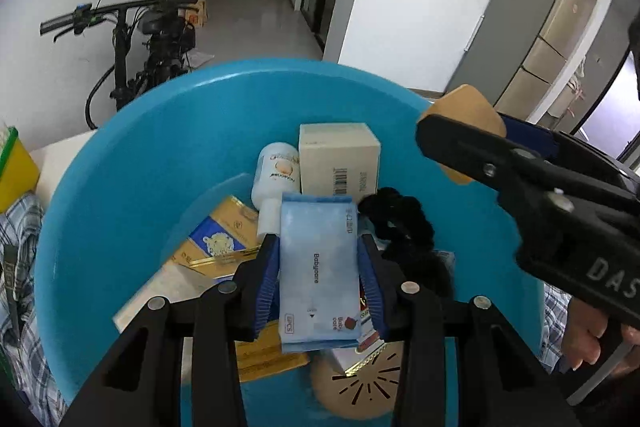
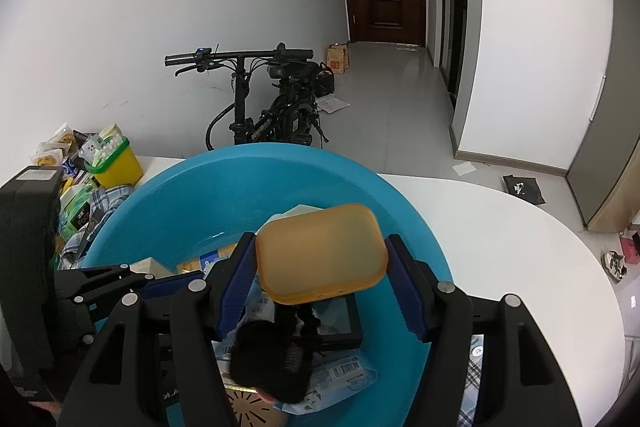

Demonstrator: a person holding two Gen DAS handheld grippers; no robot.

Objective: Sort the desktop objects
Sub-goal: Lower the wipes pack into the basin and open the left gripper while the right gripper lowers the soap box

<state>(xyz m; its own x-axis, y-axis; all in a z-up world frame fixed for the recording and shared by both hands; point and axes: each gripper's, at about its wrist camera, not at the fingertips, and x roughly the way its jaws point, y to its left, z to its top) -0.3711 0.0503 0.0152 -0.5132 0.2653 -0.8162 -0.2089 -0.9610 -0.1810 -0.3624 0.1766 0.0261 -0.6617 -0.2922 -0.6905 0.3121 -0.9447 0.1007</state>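
- Our left claw pinches a blue wipes pack above the basin.
- Our right claw seems to grip an orange case, also over the basin.

Blue basin, pale-blue wipes pack, orange case, yellow bin
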